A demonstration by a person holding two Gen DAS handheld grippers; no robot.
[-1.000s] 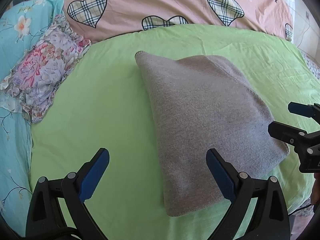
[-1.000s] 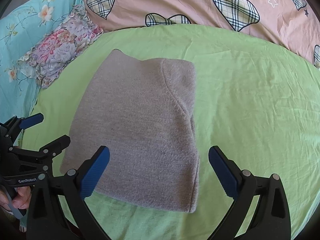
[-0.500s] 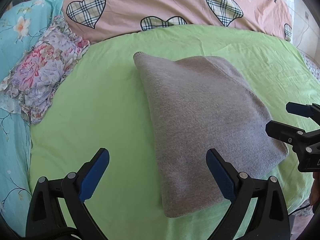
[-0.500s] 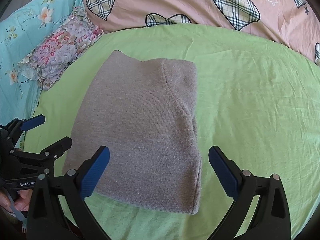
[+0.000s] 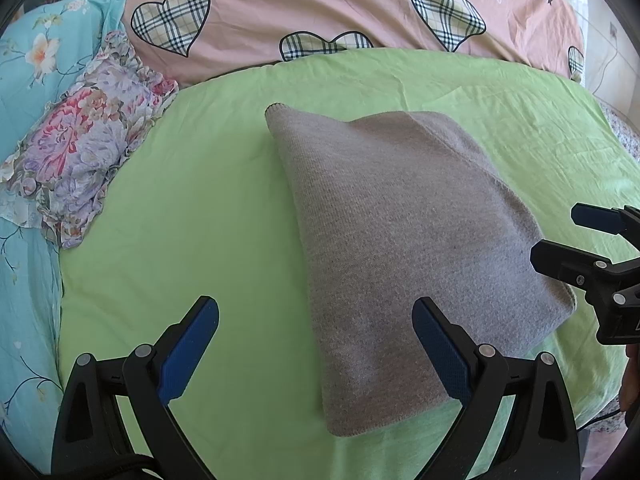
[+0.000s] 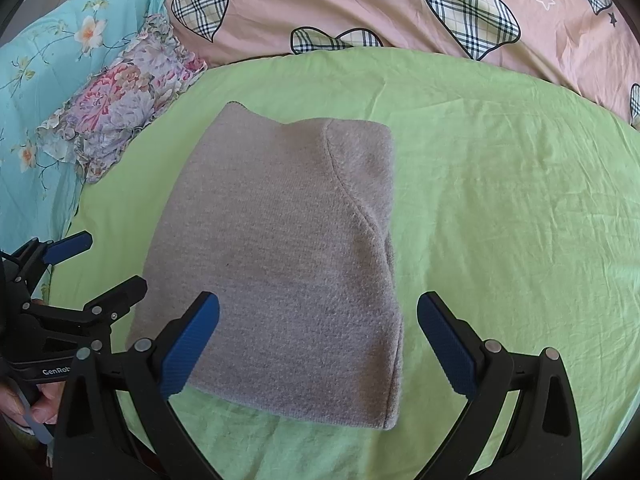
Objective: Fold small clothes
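— Are we seeing any change from a second ago?

— Hardly; the grey knit garment (image 5: 404, 240) is lying folded where it was, in the middle of the green sheet (image 5: 192, 200), and both tools are still hovering at the lower edge of each frame. In the left wrist view the cloth is sitting just a touch lower.

— How are the tongs standing?

— We are seeing the left gripper (image 5: 316, 344) spread wide with nothing between its blue pads, and the right gripper (image 6: 318, 340) equally wide apart, above the garment's near hem.

— And the fabric?

— It is looking like a soft, fuzzy knit folded into a rough rectangle, with a curved seam running down its right part in the right wrist view. The sheet is lying thin and creased.

— Open room?

— Bare sheet is showing right of the garment. At upper left a ruffled floral pillow (image 6: 120, 100) is bordering the sheet, with a pink quilt (image 6: 360, 0) bearing plaid hearts across the top.
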